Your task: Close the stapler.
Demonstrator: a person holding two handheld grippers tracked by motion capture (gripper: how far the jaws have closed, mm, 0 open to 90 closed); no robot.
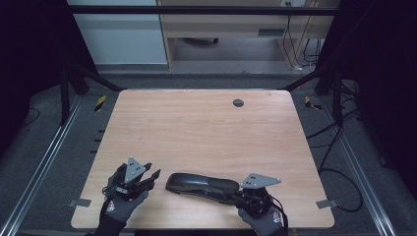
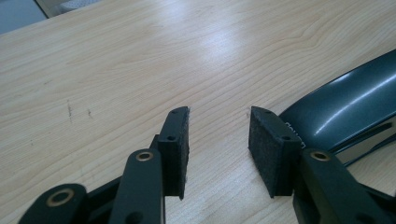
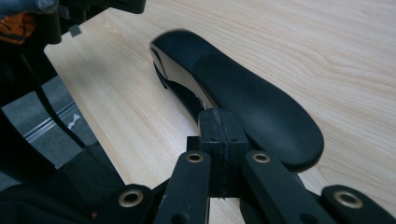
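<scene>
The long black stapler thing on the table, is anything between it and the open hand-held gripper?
Nothing visible. The left hand-held gripper is open with bare table between its pads, and the black stapler-like tool lies just beside it, close to one jaw. Only wood shows in the small gap.

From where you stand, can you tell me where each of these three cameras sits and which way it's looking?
High view: fixed above the person's side, looking forward and down on the wooden table; gloved hands, left gripper and right gripper enter from below.
Left gripper view: rides the left gripper, looking along its parted jaws across the table; nothing sits between them.
Right gripper view: rides the right gripper, its jaws pressed together, pointing along the long black stapler-like object.
All three share that black object.
</scene>
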